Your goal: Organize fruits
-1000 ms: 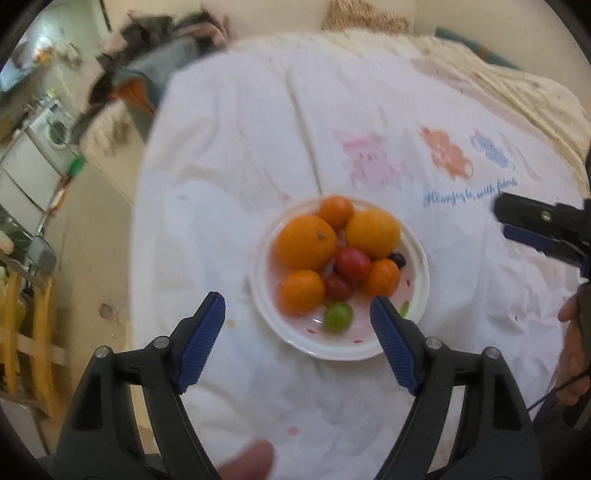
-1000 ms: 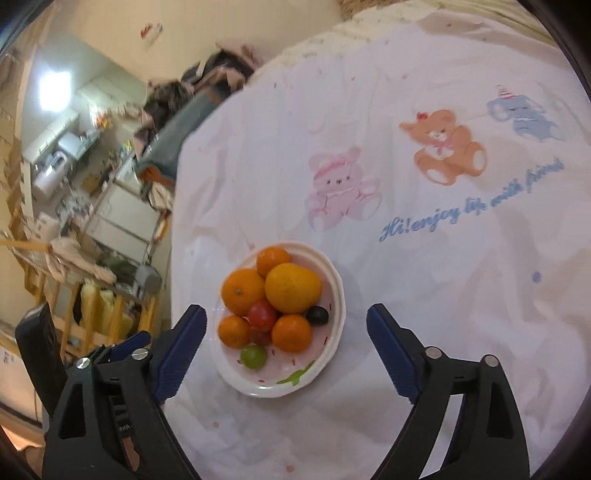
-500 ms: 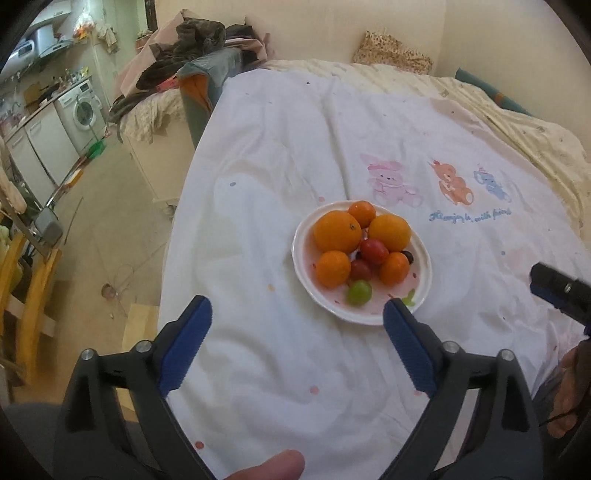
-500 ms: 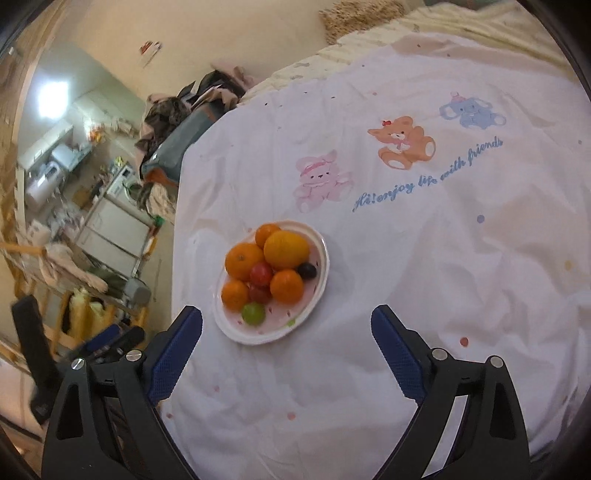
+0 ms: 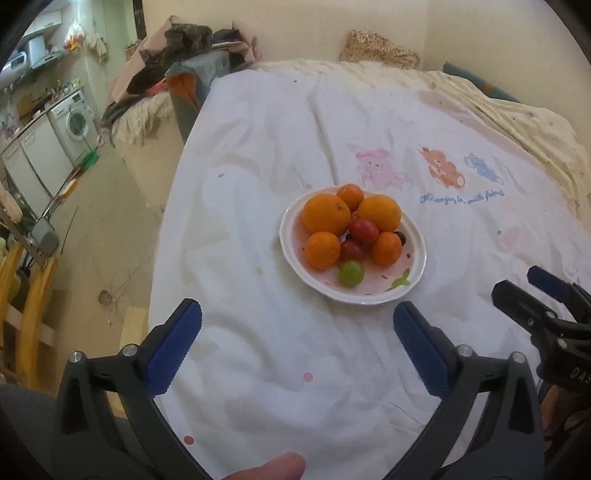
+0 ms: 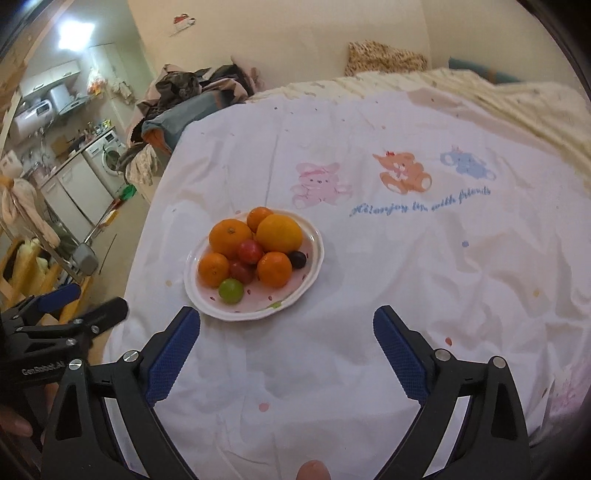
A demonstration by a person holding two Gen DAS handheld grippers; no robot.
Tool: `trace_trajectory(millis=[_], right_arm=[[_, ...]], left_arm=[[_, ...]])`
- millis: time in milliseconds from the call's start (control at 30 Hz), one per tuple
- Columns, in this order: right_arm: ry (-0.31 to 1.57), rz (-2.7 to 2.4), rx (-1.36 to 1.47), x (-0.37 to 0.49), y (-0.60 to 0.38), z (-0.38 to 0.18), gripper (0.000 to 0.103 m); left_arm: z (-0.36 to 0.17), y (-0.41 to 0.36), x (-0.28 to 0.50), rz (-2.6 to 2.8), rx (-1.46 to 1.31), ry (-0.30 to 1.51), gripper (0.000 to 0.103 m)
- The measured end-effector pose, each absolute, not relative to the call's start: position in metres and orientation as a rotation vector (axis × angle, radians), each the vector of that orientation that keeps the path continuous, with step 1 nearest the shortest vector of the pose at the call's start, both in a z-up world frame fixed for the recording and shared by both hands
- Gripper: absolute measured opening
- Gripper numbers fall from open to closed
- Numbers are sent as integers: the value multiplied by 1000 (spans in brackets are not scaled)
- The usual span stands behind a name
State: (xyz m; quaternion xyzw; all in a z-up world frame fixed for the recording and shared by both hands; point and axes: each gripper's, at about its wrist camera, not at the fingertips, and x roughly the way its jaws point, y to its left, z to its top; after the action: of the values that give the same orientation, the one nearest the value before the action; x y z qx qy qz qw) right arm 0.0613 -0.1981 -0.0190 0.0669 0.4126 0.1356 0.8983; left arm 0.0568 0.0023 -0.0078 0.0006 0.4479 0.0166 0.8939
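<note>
Both hand-held grippers, left [image 5: 297, 345] and right [image 6: 286, 347], hang wide open and empty short of the white round plate [image 5: 416, 236] heaped with oranges, red tomatoes and grapes [image 5: 351, 238] on the white cartoon-printed bedsheet [image 5: 280, 369], which fits either fruit gathered or awaiting sorting.

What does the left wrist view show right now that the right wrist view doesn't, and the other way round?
Only the left wrist view shows the right gripper, at its right edge. Only the right wrist view shows the left gripper, at its left edge, and a red-and-white sticker on the wall. Both show the white plate of oranges, tomatoes and a green grape on the printed cloth, each gripper open and empty.
</note>
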Motion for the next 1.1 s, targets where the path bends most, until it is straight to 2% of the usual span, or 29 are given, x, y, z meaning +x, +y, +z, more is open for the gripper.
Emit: trace_trajectory(millis=[1100], right_arm=[[846, 231, 158, 66, -205, -17, 102]], left_arm=[[-3, 10, 58, 45, -32, 901, 102]])
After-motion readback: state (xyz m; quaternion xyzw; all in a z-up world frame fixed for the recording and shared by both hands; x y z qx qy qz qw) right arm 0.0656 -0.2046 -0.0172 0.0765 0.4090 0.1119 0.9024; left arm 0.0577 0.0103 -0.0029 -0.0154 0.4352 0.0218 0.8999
